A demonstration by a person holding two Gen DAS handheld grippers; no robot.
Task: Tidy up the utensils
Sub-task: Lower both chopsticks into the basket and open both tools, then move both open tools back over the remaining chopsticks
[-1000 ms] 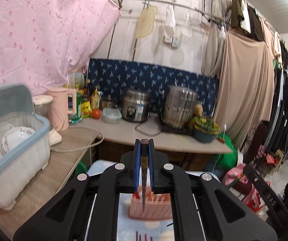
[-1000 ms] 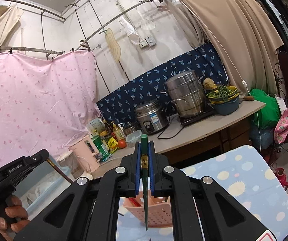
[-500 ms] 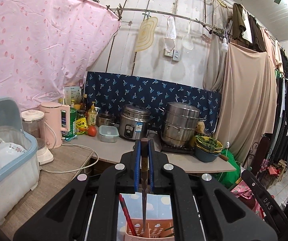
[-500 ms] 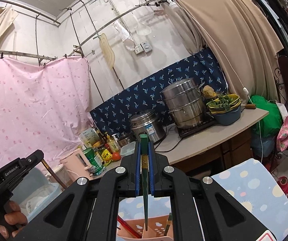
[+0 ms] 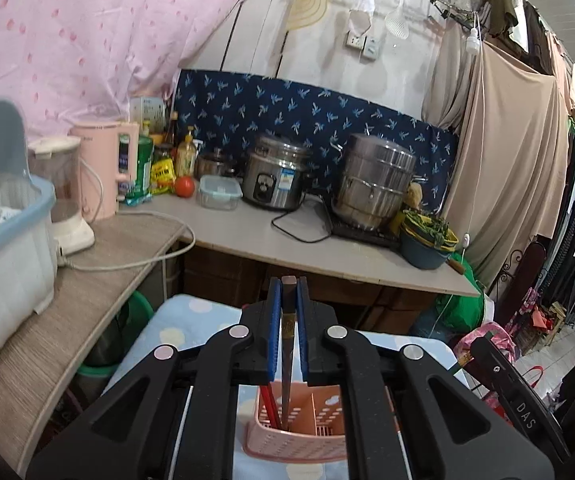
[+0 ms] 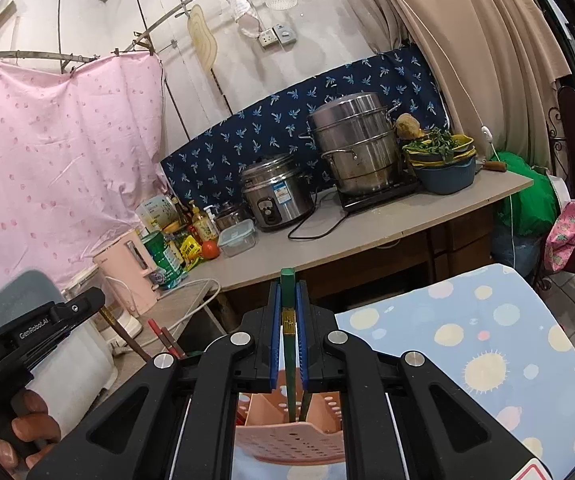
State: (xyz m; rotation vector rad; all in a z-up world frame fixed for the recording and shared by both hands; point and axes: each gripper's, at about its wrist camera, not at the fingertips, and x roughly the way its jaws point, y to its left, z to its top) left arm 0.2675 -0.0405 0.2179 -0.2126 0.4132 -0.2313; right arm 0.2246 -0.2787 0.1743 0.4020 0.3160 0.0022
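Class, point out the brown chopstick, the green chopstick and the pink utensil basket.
brown chopstick [image 5: 286, 364], left wrist view, mid-shaft.
green chopstick [image 6: 289, 356], right wrist view, shaft below gold band.
pink utensil basket [image 5: 299, 444], left wrist view, front wall.

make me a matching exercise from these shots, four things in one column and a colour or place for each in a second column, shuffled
Things:
1. kettle
2. chopstick in the left gripper
3. chopstick in the right gripper
4. holder

Colour or place:
A. green, clamped between blue pads
B. pink, on the counter beside the blender
C. dark brown, tip down in the pink basket
D. pink and perforated, on the dotted cloth

Pairs: 1-B, 2-C, 3-A, 4-D
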